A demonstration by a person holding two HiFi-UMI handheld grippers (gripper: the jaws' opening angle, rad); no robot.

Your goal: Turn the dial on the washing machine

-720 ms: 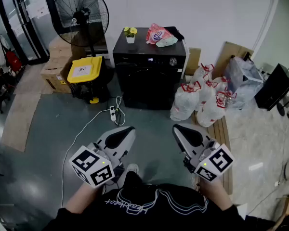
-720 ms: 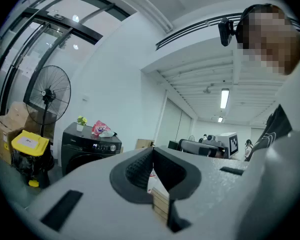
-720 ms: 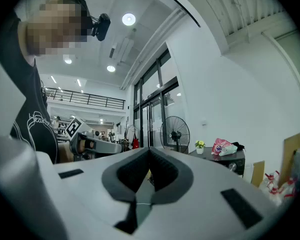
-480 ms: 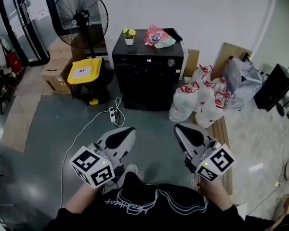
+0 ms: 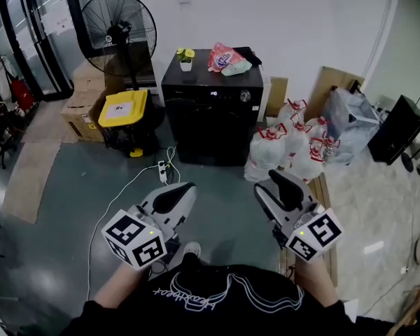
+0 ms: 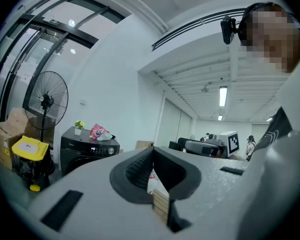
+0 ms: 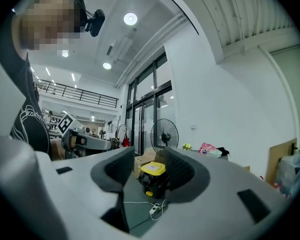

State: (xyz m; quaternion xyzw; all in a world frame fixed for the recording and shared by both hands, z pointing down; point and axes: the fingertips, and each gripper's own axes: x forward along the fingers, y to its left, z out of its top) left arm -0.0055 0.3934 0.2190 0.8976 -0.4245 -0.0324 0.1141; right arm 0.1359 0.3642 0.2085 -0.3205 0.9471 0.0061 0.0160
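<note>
Facing the washing machine across open floor, bags rightward; left gripper closed, right gripper parted, both empty.

floor | washing machine | fan | power strip | bags

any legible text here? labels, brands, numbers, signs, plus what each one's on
Nothing can be read with certainty.
Display on the washing machine: lit, too small to read.
White label on the yellow lid: too small.
Pink bag on top of the machine: print blurred.
Paper on the glass door: too small.
Black shirt: white script, not legible.
</note>
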